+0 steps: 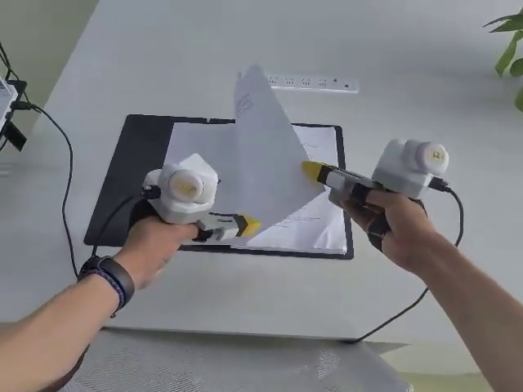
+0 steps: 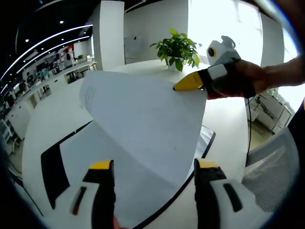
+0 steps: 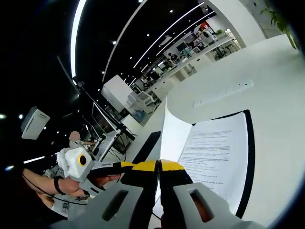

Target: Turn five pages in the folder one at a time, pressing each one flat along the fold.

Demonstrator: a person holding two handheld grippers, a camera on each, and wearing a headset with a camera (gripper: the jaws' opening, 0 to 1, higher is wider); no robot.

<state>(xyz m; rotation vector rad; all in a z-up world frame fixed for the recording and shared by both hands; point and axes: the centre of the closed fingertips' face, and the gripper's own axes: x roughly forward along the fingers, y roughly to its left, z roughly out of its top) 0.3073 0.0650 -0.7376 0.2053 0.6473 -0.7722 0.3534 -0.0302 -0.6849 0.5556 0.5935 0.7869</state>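
A black folder (image 1: 131, 175) lies open on the white table, with printed white pages in it (image 3: 219, 148). One white page (image 1: 265, 159) stands lifted and curved above the fold (image 2: 138, 119). My right gripper (image 1: 313, 171) is shut on that page's right edge, yellow tips pinching the sheet (image 3: 159, 167). My left gripper (image 1: 245, 226) sits at the folder's front edge, below the raised page, open with nothing between its yellow-tipped fingers (image 2: 101, 167). The right gripper (image 2: 190, 82) also shows in the left gripper view, holding the page corner.
A white power strip (image 1: 315, 82) lies on the table behind the folder. A potted plant (image 2: 178, 47) stands at the far right table edge. Black cables (image 1: 61, 163) trail off the left side. A grey mesh chair (image 1: 229, 363) is near the front edge.
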